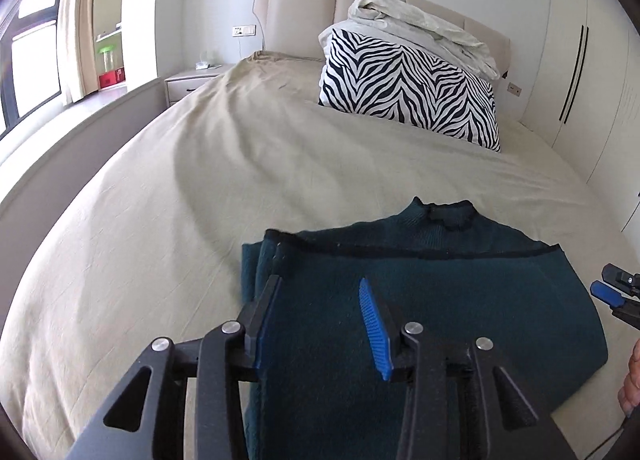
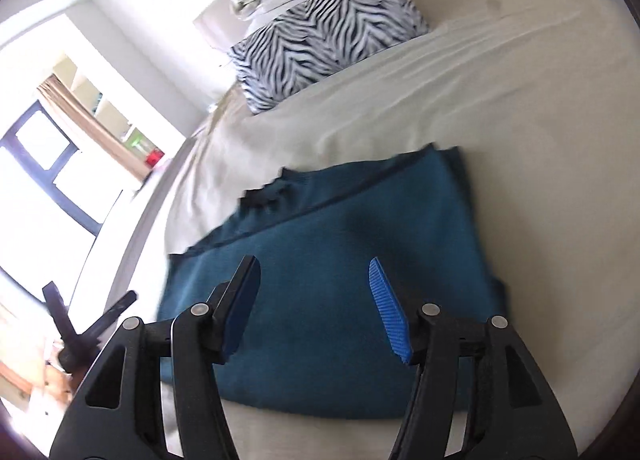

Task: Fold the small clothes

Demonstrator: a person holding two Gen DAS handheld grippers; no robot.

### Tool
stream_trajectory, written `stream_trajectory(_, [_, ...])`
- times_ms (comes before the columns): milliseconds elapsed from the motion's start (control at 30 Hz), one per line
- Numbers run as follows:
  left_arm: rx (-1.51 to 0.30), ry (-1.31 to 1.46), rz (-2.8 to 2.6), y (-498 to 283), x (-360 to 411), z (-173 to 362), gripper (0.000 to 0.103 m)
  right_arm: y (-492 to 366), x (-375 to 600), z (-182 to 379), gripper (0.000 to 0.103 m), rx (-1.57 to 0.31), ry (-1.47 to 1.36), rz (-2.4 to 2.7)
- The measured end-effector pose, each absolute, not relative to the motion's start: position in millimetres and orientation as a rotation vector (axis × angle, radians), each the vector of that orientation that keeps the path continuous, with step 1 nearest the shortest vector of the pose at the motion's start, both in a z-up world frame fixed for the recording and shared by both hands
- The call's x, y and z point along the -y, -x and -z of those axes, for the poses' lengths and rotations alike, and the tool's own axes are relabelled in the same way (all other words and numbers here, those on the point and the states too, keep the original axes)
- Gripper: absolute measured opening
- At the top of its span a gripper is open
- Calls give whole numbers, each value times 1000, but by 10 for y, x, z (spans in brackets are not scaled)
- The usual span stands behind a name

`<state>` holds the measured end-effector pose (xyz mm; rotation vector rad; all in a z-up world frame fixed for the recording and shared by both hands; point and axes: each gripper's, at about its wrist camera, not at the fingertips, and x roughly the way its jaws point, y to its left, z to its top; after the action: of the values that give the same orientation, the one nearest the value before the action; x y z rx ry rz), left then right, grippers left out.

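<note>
- Left gripper (image 1: 320, 284): jaws spread wide with nothing between them. It is held above the sweater (image 1: 420, 300) and angled down over the sweater's left part. The blue pads (image 1: 374, 324) face each other across bare knit; whether the fingertips touch the fabric cannot be told.
- Sweater, dark teal: lies flat on the bed (image 1: 200, 200), near the foot end, well apart from the pillow (image 1: 408, 88). It is folded over; a dark-trimmed edge runs across it, and the collar (image 1: 448, 214) points toward the pillow beyond that edge.
- Pillow, zebra-striped: stands at the head of the bed, beyond the sweater's collar end, with a pale crumpled blanket (image 1: 420, 28) piled on top of it.
- Right gripper (image 2: 312, 280): jaws spread wide, empty. It is held above the sweater (image 2: 340, 260), pointing down at the middle of it, with its view rolled to one side so that the bed appears tilted. In the left wrist view only its tip (image 1: 612, 290) shows, just beside the sweater's right edge.
- Person's hand (image 1: 632, 380): a small part shows at the right frame border, just beside the sweater's right edge.
</note>
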<state>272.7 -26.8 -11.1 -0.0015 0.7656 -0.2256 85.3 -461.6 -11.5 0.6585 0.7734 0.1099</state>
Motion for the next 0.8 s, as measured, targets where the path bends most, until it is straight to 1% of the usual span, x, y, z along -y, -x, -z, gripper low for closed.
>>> stream_trajectory(33, [-759, -23, 225, -2846, 385, 145, 42, -1070, 4500, 182, 56, -790, -690, -158])
stream_trajectory(133, [-779, -81, 203, -3172, 626, 357, 48, -1632, 4178, 440, 56, -846, -800, -256])
stream_trajectory(233, [-861, -59, 177, -3391, 606, 695, 49, -2058, 3990, 775, 56, -881, -930, -329])
stream_trajectory(267, [-884, -45, 179, -3430, 564, 816, 51, -2129, 3971, 884, 56, -887, -953, -306])
stream_trajectory(300, [-868, -12, 193, -3425, 497, 874, 52, -2173, 4003, 999, 49, -884, -975, -286])
stream_trajectory(333, [-855, 25, 208, -3416, 435, 884, 53, -2180, 4086, 1106, 31, -856, -1015, -278])
stream_trajectory(400, [-851, 56, 223, -3421, 394, 877, 53, -2127, 4345, 1249, 20, -795, -1104, -277])
stream_trajectory(567, [-847, 69, 233, -3409, 402, 888, 54, -1648, 5195, 1396, 19, -591, -1257, -127])
stream_trajectory(600, [-854, 67, 224, -3388, 396, 868, 54, -1571, 5293, 1357, 19, -586, -1253, -78])
stream_trajectory(633, [-868, 55, 207, -3343, 405, 824, 54, -1508, 5351, 1263, 22, -594, -1202, -12])
stream_trajectory(700, [-880, 45, 190, -3155, 421, 686, 54, -1383, 5394, 1086, 24, -617, -1121, 101])
stream_trajectory(733, [-880, 62, 209, -3011, 422, 616, 55, -1318, 5382, 1031, 26, -625, -1132, 98])
stream_trajectory(800, [-867, 84, 255, -2667, 455, 525, 64, -1222, 5191, 927, 26, -620, -1155, -15])
